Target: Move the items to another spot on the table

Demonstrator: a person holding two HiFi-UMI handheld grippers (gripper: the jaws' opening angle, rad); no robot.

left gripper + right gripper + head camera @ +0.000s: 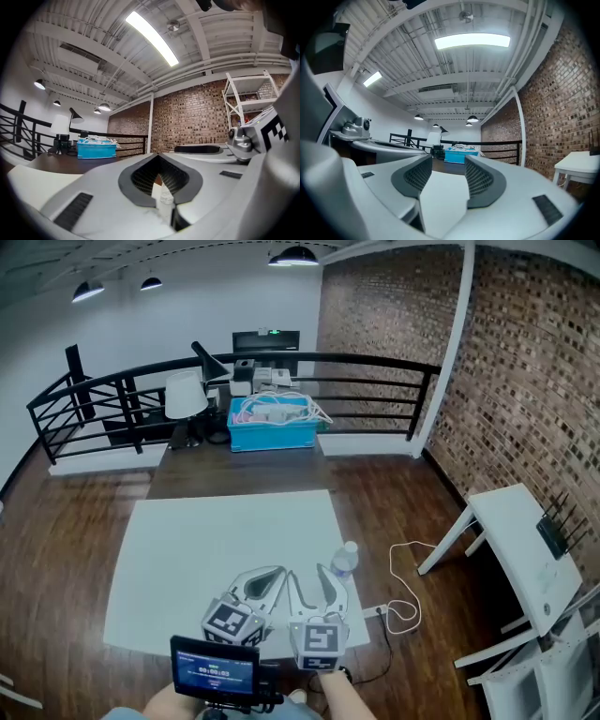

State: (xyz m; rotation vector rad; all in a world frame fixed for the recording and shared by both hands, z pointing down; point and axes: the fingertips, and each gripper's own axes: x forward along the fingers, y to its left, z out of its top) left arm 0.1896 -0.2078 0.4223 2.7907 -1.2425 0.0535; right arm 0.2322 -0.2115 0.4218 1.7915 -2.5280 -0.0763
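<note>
Bin (272, 432) of turquoise plastic on the dark table (234, 474) at the far side, heaped with white cables (281, 409) that spill over its rim. Only other container: clear bottle (345, 561) with a pale cap, upright at the right edge of the white table (206, 540), fill level not readable. Sits just beside the outer side of the right gripper (309, 573), near its right-hand tip and outside the jaws (hidden behind that jaw in the right gripper view). Right fingers (483, 180) spread in a V, only bare white tabletop between them. Left gripper (281, 570) alongside, tips pressed together and holding nothing; bottle glimpsed farther off through the slot between its dark pads (140, 180) in the left gripper view. Around the bin: lamp (185, 395) with a white shade and some dark gear too small to name. Black railing (375, 362) behind, brick wall (525, 381) to the right. White cord (405, 587) looped on the wooden floor (56, 549) beside the table, and a white stand (525, 540) tilted farther right. Nothing between bottle and open tabletop except the grippers themselves. Small screen (214, 671) at the near edge with pale digits on blue, too blurred to read; black-and-white square markers on both gripper cubes, no lettering.
</note>
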